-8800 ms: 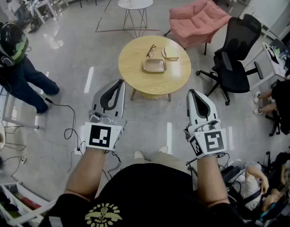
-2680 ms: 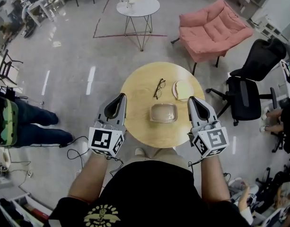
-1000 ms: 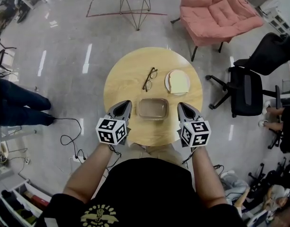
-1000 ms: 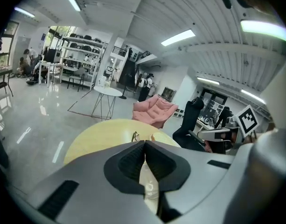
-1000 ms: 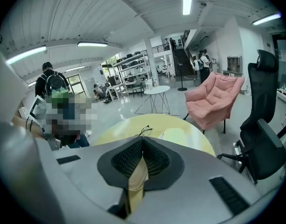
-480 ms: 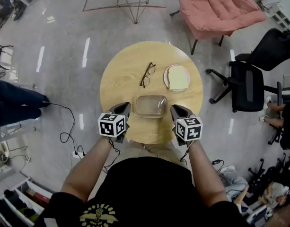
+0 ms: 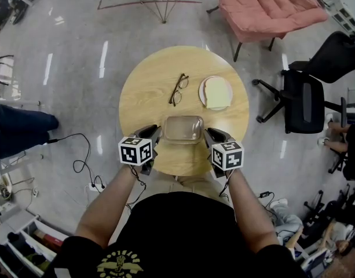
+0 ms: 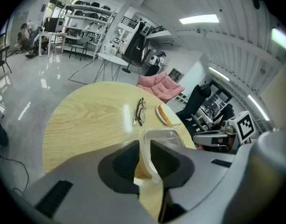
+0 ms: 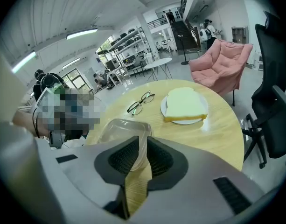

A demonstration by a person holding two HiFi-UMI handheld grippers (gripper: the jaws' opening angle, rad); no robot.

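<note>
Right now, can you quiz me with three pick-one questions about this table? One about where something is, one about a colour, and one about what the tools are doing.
1. On the round table, where do the glasses lie in the head view?
A. left of the bread
B. right of the bread
C. on top of the bread

2. What colour is the armchair?
A. green
B. pink
C. blue

3. What are the left tool and right tool doing?
A. both hang open in the air
B. one holds the glasses
C. each grips the rim of the clear box

Answers:
1 A, the glasses sit to the bread's left.
2 B, its cushions are pink.
3 C, each gripper view shows the rim pinched between the jaws.
</note>
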